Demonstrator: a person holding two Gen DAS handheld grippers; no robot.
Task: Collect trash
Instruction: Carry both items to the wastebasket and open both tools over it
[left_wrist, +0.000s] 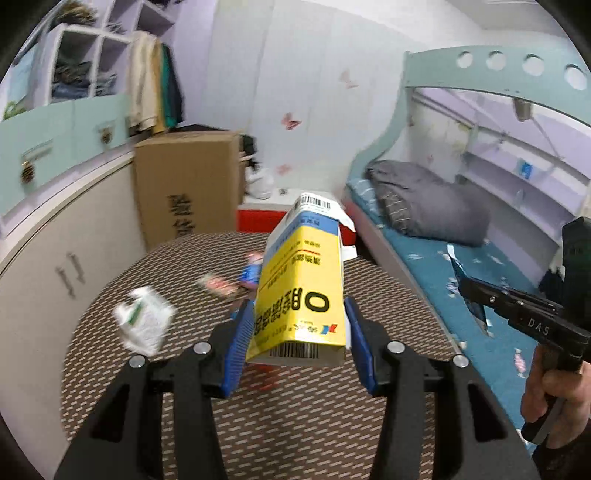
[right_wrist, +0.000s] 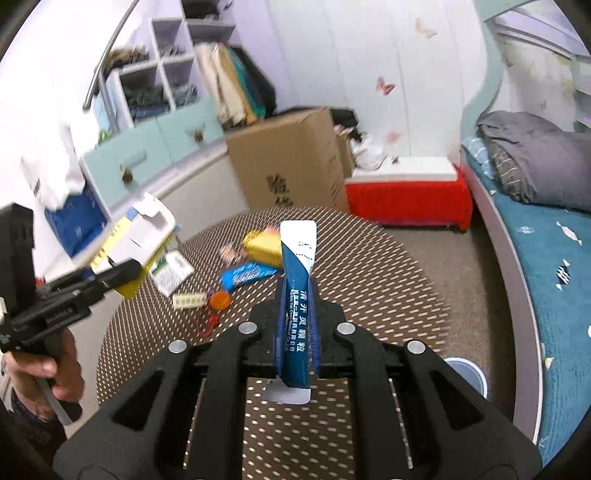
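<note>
My left gripper (left_wrist: 299, 325) is shut on a yellow and blue carton box (left_wrist: 303, 288), which is lifted above the round brown mat (left_wrist: 184, 387). My right gripper (right_wrist: 297, 295) is shut on a slim blue and white sachet (right_wrist: 295, 295), held upright between its blue pads. In the right wrist view, the left gripper (right_wrist: 122, 273) shows at the left with the carton (right_wrist: 136, 236). The right gripper (left_wrist: 465, 284) shows at the right edge of the left wrist view with the sachet (left_wrist: 472, 299). Several pieces of trash lie on the mat: a white packet (right_wrist: 171, 273), a blue wrapper (right_wrist: 247, 275), a yellow wrapper (right_wrist: 264, 245), an orange cap (right_wrist: 219, 300).
A large cardboard box (right_wrist: 291, 162) and a red storage box (right_wrist: 406, 199) stand behind the mat. A bed with a teal sheet (right_wrist: 554, 277) and grey duvet (left_wrist: 424, 199) runs along the right. Low cabinets (left_wrist: 48, 258) line the left. A white round bin rim (right_wrist: 467, 373) shows beside the bed.
</note>
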